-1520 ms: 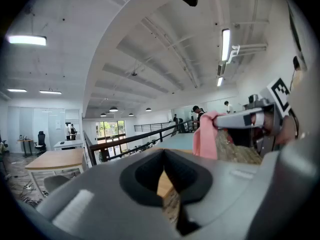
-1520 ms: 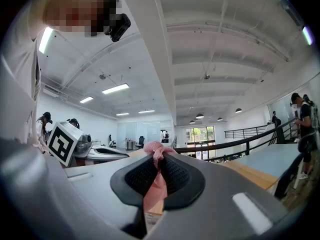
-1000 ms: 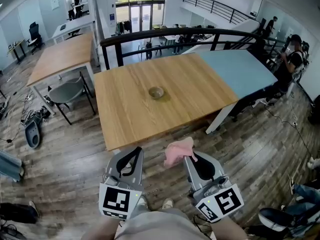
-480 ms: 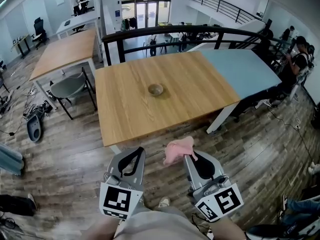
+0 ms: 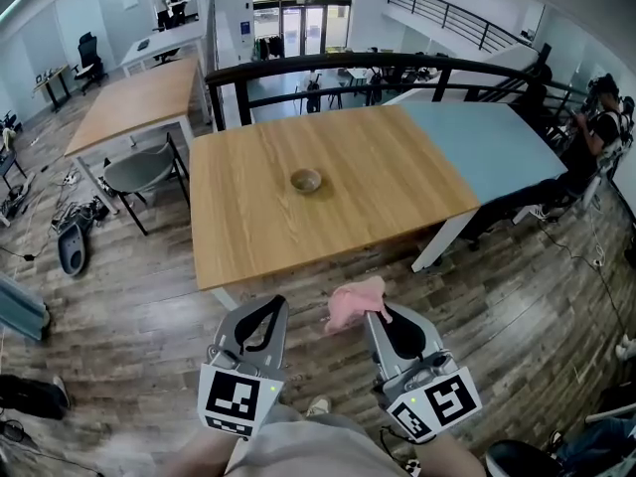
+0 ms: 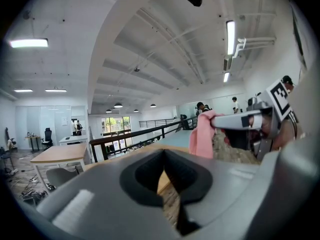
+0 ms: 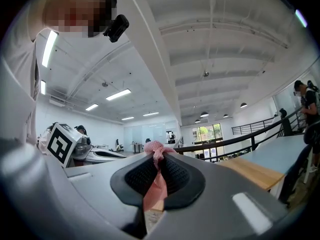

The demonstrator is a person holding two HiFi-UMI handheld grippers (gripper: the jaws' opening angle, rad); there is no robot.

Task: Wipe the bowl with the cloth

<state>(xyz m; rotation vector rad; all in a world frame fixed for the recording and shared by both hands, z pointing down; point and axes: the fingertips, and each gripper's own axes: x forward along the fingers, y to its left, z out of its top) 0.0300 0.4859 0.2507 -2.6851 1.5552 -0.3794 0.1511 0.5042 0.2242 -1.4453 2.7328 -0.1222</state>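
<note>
**Status of the tools.** The person is standing on the dark plank floor (image 5: 149, 316), short of the near edge of the long light-wood table (image 5: 248, 217), and is holding both tools low in front of the body.

- The right gripper (image 5: 381, 314) is clamping the crumpled pink cloth (image 5: 355, 302). In the right gripper view the fabric is running up between the two ribbed pads and bunching above the tips, and the jaws are pressing onto it.
- The left gripper (image 5: 261, 316) is carrying nothing. Its jaws are standing fully together, and only a narrow strip of floor and table edge is showing through the slit between them.

**Location of the workpiece.** The small round tan bowl (image 5: 306, 180) is sitting upright near the middle of the wooden part of the table top. It is standing alone, well apart from both grippers and from the cloth, and nothing is touching it. It is too small in the head view to tell whether its inside is dirty.

**Progress.** Judging from this layout, only the first step is complete, since the cloth is in hand. The rest is not yet done:

1. Bring both grippers over the table to the bowl.
2. Probably steady the bowl with the empty left gripper.
3. Rub the cloth around the bowl's inside and rim.
</note>
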